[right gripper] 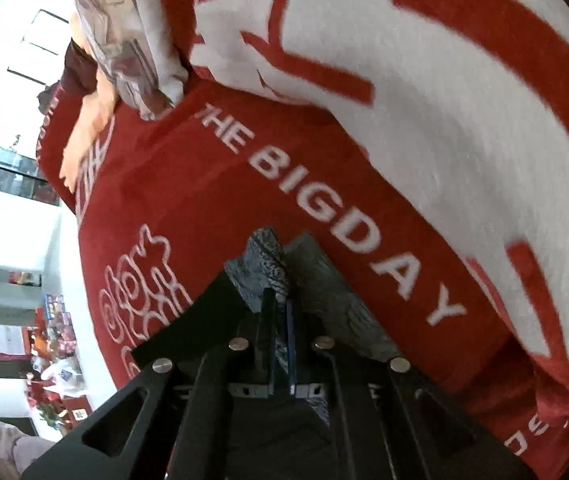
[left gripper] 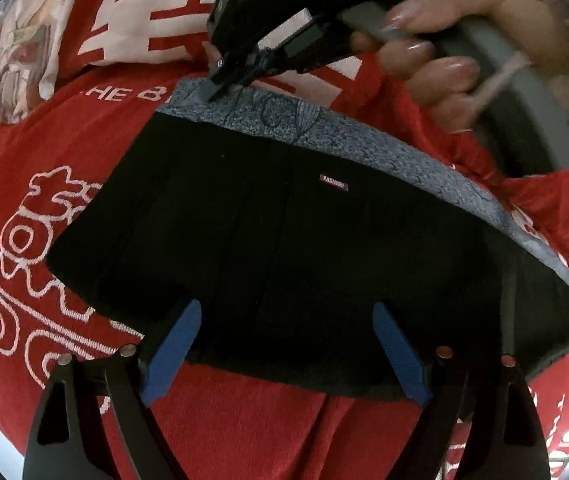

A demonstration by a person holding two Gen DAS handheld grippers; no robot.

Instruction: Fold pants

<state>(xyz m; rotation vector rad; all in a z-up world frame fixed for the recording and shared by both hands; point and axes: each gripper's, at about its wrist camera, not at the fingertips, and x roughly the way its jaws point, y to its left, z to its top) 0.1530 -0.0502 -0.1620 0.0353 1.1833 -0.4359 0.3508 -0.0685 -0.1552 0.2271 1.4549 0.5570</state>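
Now the right gripper (right gripper: 280,300) pinches the pants' (left gripper: 284,248) waistband; the left gripper (left gripper: 284,320) gapes above.

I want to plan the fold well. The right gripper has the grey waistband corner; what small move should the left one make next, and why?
Probably lower the left gripper and close it on the near hem of the black pants. Its jaws stand open over that edge, holding nothing, while the right gripper is shut on the grey waistband.

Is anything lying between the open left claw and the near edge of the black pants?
Nothing visible. The left claw hangs open directly over the near edge of the pants, with only the red blanket beneath.
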